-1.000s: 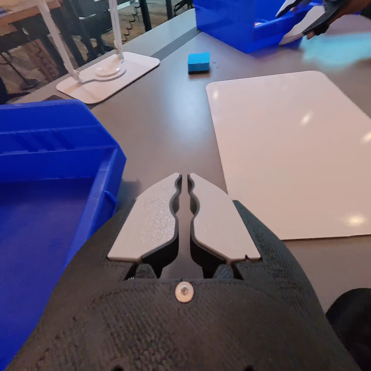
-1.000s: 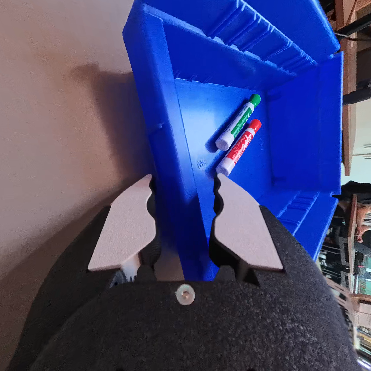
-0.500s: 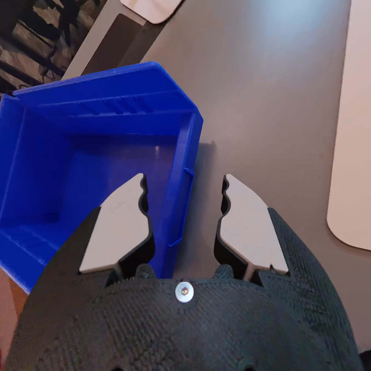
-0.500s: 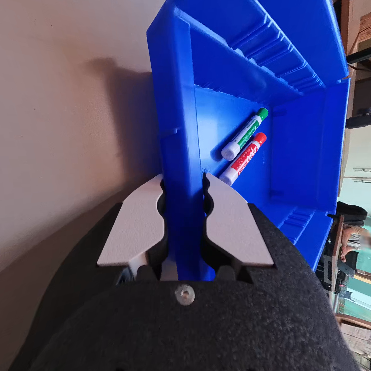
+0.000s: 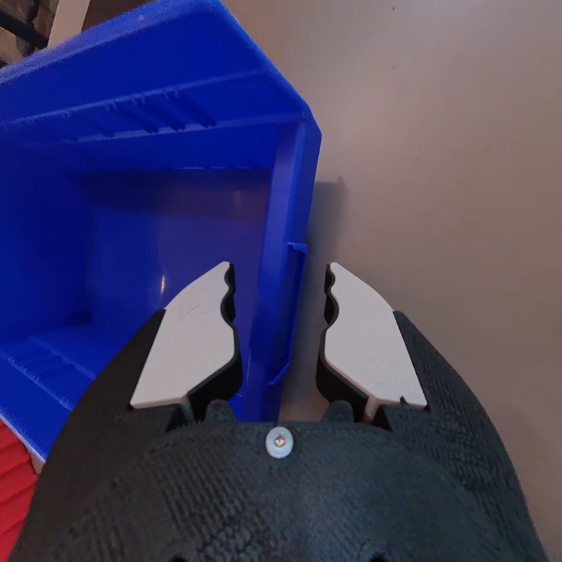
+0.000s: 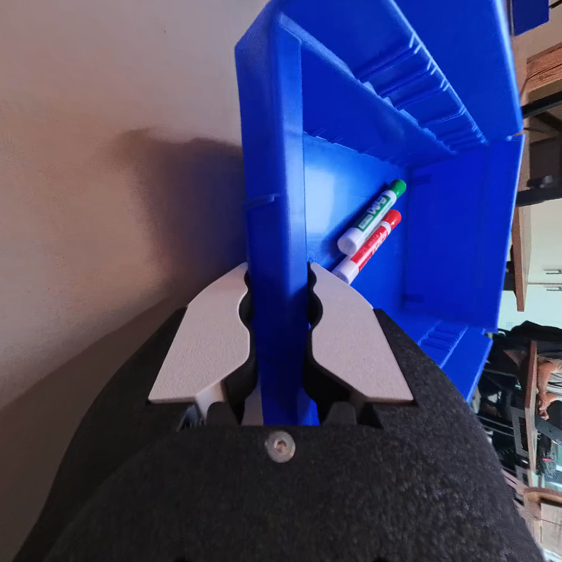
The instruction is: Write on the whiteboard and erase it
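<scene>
My right hand-held gripper (image 6: 278, 270) has closed onto the side wall of the blue bin (image 6: 270, 152) holding the green marker (image 6: 372, 216) and red marker (image 6: 366, 244). My left hand-held gripper (image 5: 278, 267) has dropped astride the wall of an empty blue bin (image 5: 286, 188), its fingers spread. I judge I'm only moving bins; the whiteboard is now out of view.

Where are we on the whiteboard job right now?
Early setup; no writing is visible. In hand: the right gripper is clamped on the wall of the marker bin, with the green marker and red marker inside. The left gripper straddles the empty bin, open. Left: picking a marker, writing, erasing.
</scene>
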